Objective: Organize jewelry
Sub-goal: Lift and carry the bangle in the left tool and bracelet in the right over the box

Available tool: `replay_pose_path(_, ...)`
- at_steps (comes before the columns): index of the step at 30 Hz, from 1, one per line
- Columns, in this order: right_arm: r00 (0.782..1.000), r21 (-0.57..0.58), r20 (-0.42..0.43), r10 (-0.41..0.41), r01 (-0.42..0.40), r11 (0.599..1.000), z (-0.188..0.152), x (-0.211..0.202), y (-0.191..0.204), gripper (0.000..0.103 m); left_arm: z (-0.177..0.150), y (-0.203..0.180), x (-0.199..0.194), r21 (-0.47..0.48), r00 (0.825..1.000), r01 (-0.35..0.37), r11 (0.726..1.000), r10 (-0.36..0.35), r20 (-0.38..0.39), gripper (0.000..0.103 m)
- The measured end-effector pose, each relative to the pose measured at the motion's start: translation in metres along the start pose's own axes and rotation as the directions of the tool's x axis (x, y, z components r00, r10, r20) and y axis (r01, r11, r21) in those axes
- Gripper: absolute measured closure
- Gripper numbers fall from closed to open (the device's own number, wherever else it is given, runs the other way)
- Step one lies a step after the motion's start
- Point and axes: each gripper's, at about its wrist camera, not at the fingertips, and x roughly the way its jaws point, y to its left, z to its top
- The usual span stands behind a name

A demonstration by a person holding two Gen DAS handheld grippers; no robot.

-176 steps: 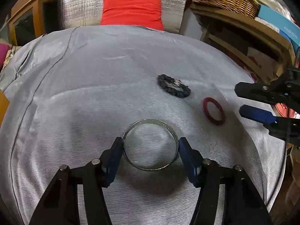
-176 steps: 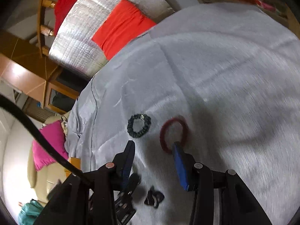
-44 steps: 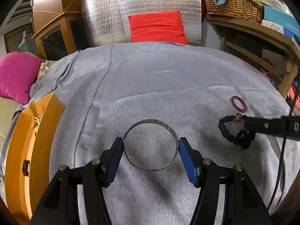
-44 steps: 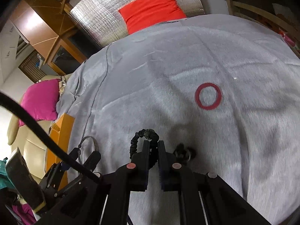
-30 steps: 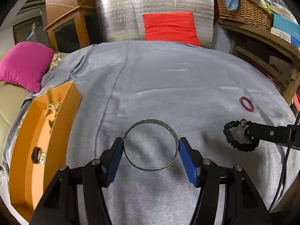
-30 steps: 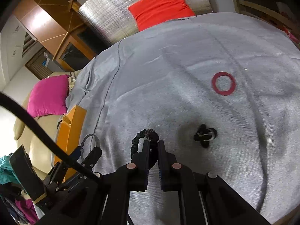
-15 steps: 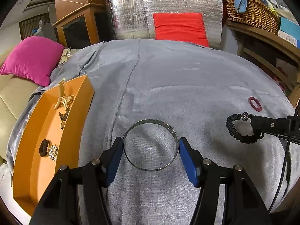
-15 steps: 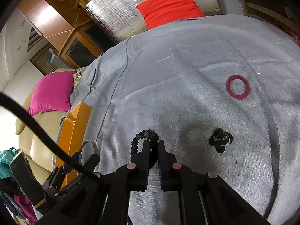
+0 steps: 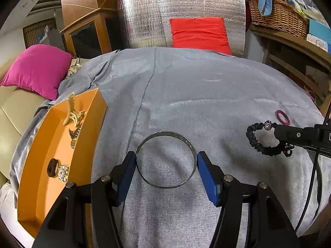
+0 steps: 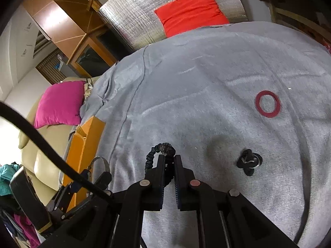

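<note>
My left gripper [image 9: 166, 162] is shut on a thin silver bangle [image 9: 159, 135], held by its sides above the grey cloth. My right gripper [image 10: 169, 159] is shut on a black beaded bracelet [image 10: 152, 155] with a sparkly bead; it also shows in the left wrist view [image 9: 255, 142], held in the air at the right. An orange tray [image 9: 51, 140] at the left holds a gold hair claw [image 9: 72, 113], a dark ring and a sparkly piece [image 9: 62, 172]. A red ring [image 10: 268, 103] and a small black piece [image 10: 249, 162] lie on the cloth.
The grey cloth [image 9: 196, 95] covers a rounded surface that falls away at its edges. A pink cushion [image 9: 37, 69] lies beyond the tray. A red cushion [image 9: 198, 33] against silver padding stands behind. A wicker basket [image 9: 277, 18] sits on shelves at the right.
Both grippers have moved left with their bracelets, bringing the orange tray further into view. The red ring and black piece have slid right in the views.
</note>
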Motion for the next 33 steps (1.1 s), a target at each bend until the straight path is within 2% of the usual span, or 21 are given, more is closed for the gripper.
replay_pose_path(7,0.999,-0.043,0.040,0.027,-0.026,0.999,-0.002,0.002,0.019,0.094,0.000,0.016,-0.013,-0.019,0.999,-0.020,1.000,0.020,0.042,0.041)
replay_pose_path(23,0.994,-0.122,0.074,0.076,-0.066,0.990,-0.013,0.011,0.060,0.094,-0.003,0.086,-0.054,-0.157,0.984,-0.034,0.987,0.060,0.170,0.041)
replay_pose_path(33,0.991,-0.221,0.065,0.114,-0.097,0.970,-0.030,0.021,0.102,0.094,-0.009,0.144,-0.061,-0.243,0.981,-0.064,0.968,0.106,0.163,0.041)
